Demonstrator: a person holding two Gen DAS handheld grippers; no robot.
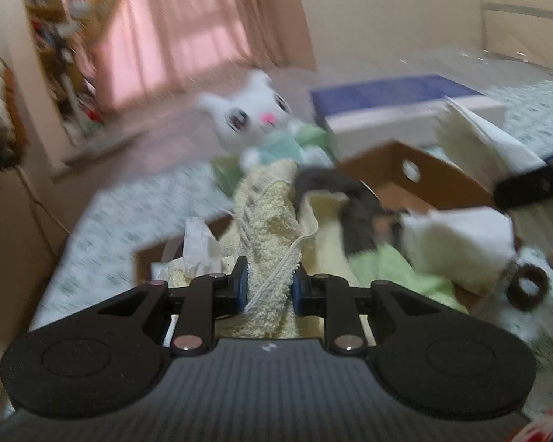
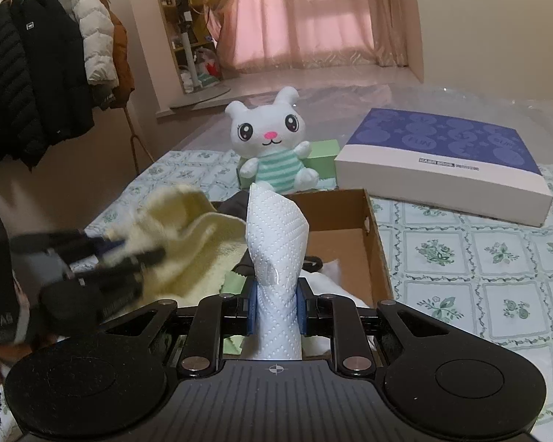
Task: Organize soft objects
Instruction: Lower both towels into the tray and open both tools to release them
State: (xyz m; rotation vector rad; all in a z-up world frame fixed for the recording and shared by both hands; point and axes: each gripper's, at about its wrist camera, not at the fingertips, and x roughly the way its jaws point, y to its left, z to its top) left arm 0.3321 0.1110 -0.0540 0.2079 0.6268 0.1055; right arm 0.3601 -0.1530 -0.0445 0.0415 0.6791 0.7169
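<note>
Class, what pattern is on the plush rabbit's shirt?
Mint-green and white stripes on the plush rabbit; clearest in the right wrist view.

1. The left gripper (image 1: 267, 289) has its blue pads clamped on a pale yellow towel (image 1: 265, 217), which trails away ahead of it.
2. Beyond the towel sits a white plush bunny (image 1: 256, 112), blurred.
3. Under the towel lies an open cardboard box (image 1: 424, 176).
4. Right of the claw, the right gripper (image 1: 531, 184) holds white tissue (image 1: 475, 143).

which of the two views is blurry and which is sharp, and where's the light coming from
Left wrist view: smeared by motion, the rabbit toy and cardboard box streaked, only the left claw on the yellow towel crisp. Right wrist view: sharp, except the blurred left claw; soft daylight through the pink curtain; fisheye bends the edges.
</note>
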